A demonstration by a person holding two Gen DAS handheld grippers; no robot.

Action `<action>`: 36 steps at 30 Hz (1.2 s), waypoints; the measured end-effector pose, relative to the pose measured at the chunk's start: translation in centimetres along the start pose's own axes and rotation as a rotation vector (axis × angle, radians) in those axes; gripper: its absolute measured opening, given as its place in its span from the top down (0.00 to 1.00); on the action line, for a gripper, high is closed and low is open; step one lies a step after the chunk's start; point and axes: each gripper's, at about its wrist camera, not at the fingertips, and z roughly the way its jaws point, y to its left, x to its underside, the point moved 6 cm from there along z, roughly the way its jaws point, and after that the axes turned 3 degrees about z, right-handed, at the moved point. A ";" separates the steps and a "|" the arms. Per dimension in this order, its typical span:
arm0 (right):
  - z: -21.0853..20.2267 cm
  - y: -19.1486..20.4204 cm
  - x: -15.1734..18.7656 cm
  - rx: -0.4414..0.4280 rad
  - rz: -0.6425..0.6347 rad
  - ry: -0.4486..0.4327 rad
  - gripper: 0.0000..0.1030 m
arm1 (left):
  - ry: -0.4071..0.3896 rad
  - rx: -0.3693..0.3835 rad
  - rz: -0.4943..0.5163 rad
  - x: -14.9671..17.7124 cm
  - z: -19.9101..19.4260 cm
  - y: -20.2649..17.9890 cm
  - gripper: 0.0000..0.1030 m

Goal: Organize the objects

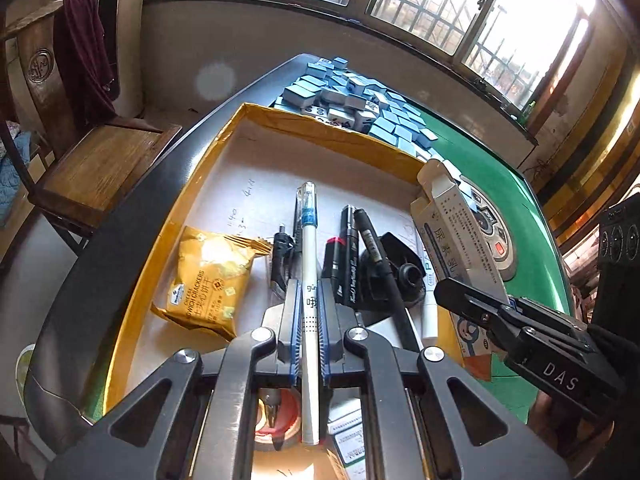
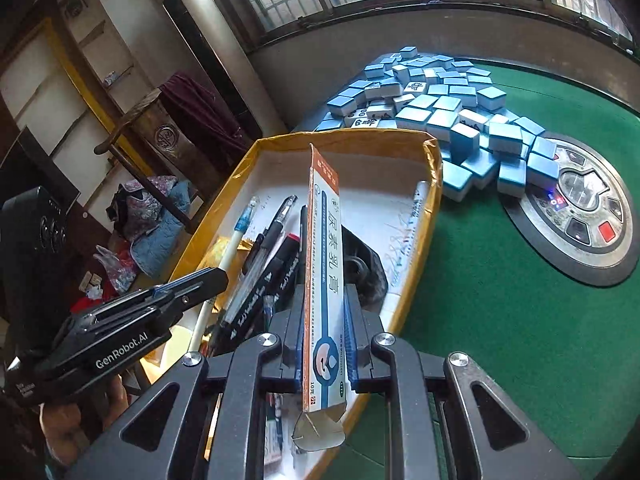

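Note:
My left gripper [image 1: 310,300] is shut on a white pen with a blue clear cap [image 1: 309,264], held lengthwise over the yellow-rimmed box [image 1: 328,130]. My right gripper [image 2: 325,312] is shut on a long white and orange ointment carton [image 2: 323,264], its open flap toward the camera. That carton [image 1: 452,236] and the right gripper [image 1: 460,292] also show at the right of the left wrist view. In the box lie a yellow cracker packet [image 1: 208,280], black pens and markers [image 1: 352,256] and a white marker [image 2: 412,216]. The left gripper [image 2: 208,280] appears low left in the right wrist view.
The box [image 2: 434,184] rests on a green felt mahjong table [image 2: 500,320]. A heap of blue mahjong tiles [image 2: 444,112] lies just beyond the box. The table's round control hub [image 2: 576,204] is to the right. A wooden chair [image 1: 96,160] stands left of the table.

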 end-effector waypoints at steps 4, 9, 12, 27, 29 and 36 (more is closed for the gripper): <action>1.5 0.0 -0.6 0.034 0.005 0.007 0.86 | 0.014 -0.022 0.019 -0.1 0.8 0.6 0.94; 2.6 -0.5 -0.6 0.057 0.019 0.019 0.86 | 0.044 -0.042 0.036 0.2 2.0 1.2 0.94; 2.6 -0.6 -0.7 0.098 0.010 -0.003 0.86 | 0.046 -0.043 0.041 0.0 2.4 1.4 0.94; 0.7 -1.2 0.0 0.067 0.022 -0.056 0.54 | -0.070 -0.210 0.185 -0.5 1.5 -0.6 0.78; -0.9 -0.9 1.0 0.056 -0.003 -0.096 0.46 | -0.135 -0.269 0.253 0.1 0.2 -1.7 0.48; -4.7 -2.5 5.2 0.031 0.027 -0.085 0.44 | -0.143 -0.350 0.202 2.3 -3.0 -3.1 0.26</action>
